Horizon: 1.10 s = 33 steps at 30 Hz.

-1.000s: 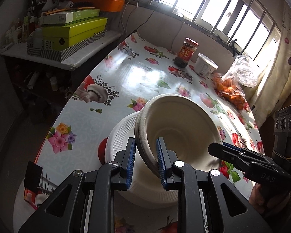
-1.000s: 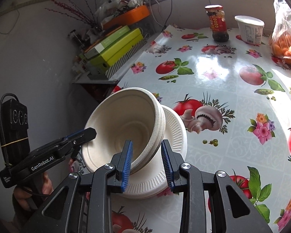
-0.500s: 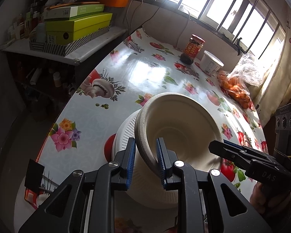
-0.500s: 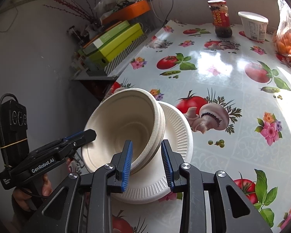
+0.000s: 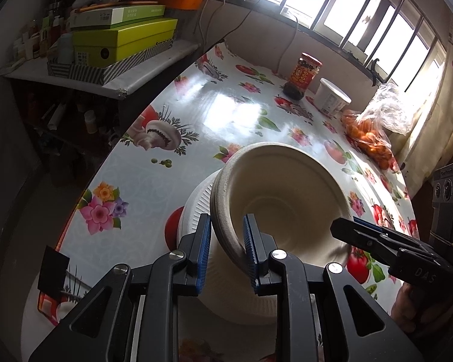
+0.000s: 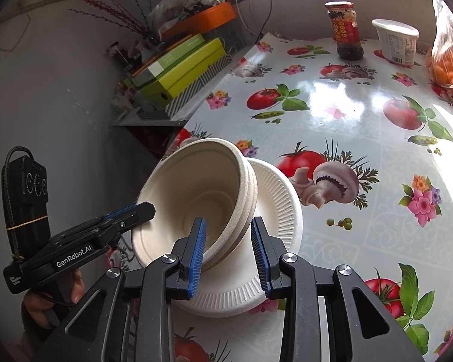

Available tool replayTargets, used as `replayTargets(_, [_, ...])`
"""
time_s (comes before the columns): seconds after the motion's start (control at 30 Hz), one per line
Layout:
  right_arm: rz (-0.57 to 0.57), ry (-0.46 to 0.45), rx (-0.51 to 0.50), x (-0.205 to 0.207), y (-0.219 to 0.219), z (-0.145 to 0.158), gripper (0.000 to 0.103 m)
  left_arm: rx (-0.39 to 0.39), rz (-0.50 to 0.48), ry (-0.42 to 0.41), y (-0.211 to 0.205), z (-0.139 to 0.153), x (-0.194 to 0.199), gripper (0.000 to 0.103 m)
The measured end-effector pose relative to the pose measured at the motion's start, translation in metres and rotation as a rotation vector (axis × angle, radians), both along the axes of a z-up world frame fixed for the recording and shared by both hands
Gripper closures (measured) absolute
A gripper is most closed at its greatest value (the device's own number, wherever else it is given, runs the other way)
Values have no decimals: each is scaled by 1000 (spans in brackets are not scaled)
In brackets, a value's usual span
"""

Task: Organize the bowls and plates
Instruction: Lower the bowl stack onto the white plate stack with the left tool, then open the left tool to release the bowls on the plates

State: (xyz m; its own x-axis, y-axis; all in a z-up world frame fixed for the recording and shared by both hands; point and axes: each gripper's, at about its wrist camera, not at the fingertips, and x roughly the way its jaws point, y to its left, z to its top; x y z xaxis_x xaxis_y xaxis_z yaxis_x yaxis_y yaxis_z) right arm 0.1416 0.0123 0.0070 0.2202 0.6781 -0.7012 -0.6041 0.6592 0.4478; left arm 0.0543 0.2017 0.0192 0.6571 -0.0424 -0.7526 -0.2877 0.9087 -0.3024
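Looking at the bowls: a nested stack of bowls (image 5: pixel 284 199), cream-white and matte, made of moulded pulp; the rims lie close together as layers, about three or four of them in the right wrist view (image 6: pixel 196 193).
Bowl position: tilted, mouth turned toward the cameras, over a stack of plates and above the near part of the surface; whether its base touches the plates is hidden.
Plates: a stack of plates (image 6: pixel 274 205), white, with fine ribbed rims; they rest on the surface under and behind the bowls.
Left hand-held gripper: the left hand-held gripper (image 5: pixel 226 250) is nearly closed, and its blue pads pinch the layered bowl rim on the left side.
Right hand-held gripper: the right hand-held gripper (image 6: pixel 229 250) is narrowly open around the opposite rim; the left pad is inside the bowl and the right pad is outside, and I cannot tell if both pads press on it.
Hand: fingers (image 6: pixel 75 283) wrap the left handle.
Surface: a surface (image 6: pixel 362 120) under a glossy cloth printed with tomatoes, mushrooms and flowers.
Far edge: a sauce jar (image 6: pixel 344 30) with a red label, just beside a white tub (image 6: pixel 395 42), and a bag of oranges (image 5: pixel 374 132) near the window.
Side shelf: green boxes (image 5: pixel 123 42) stacked on a side shelf.
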Motion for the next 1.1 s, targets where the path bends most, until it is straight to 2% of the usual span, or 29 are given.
replayTargets(0.57, [-6,-37,26,-7,-13,6,61,47,21,2,-8,6,-7,80])
replayTargets(0.8, [0,-83,29,-15,-24,11,57,92,45,-17,-18,13,-17,79])
replayTargets(1.1, [14,-158,6,-30,-43,14,53,190,81,-28,-40,15,-41,79])
